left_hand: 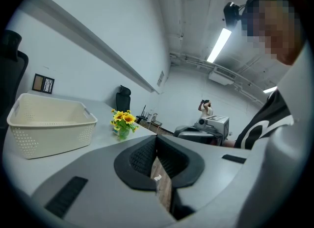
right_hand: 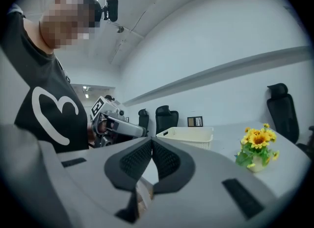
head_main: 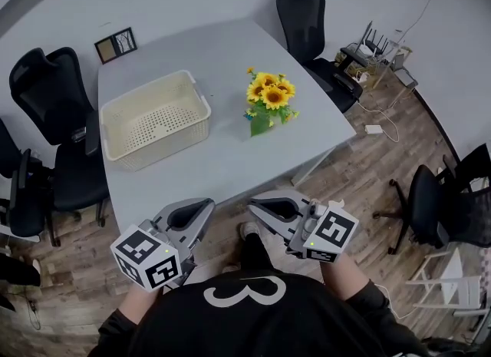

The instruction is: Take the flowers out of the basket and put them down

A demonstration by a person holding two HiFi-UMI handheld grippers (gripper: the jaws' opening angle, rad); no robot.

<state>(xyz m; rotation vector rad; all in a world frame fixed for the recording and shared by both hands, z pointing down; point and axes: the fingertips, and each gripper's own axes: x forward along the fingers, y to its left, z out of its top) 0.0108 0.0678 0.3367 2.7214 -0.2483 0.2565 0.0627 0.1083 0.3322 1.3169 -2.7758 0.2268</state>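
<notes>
One grey bench (head_main: pixel 230 156) filled most of my head view, with black office chairs (head_main: pixel 57 129) along its left edge and another beyond its far right corner. Toward the left edge sat the cream basket (head_main: pixel 165 152). I held both tools off the near edge, over the wooden floor (head_main: pixel 368 171). The left hand-held gripper (left_hand: pixel 156 141) was clenched on nothing, and the right hand-held gripper (right_hand: pixel 151 143) was likewise clenched and empty. Smallest, the flowers (head_main: pixel 270 98) stood upright on the bench between basket and right edge, outside the basket.
</notes>
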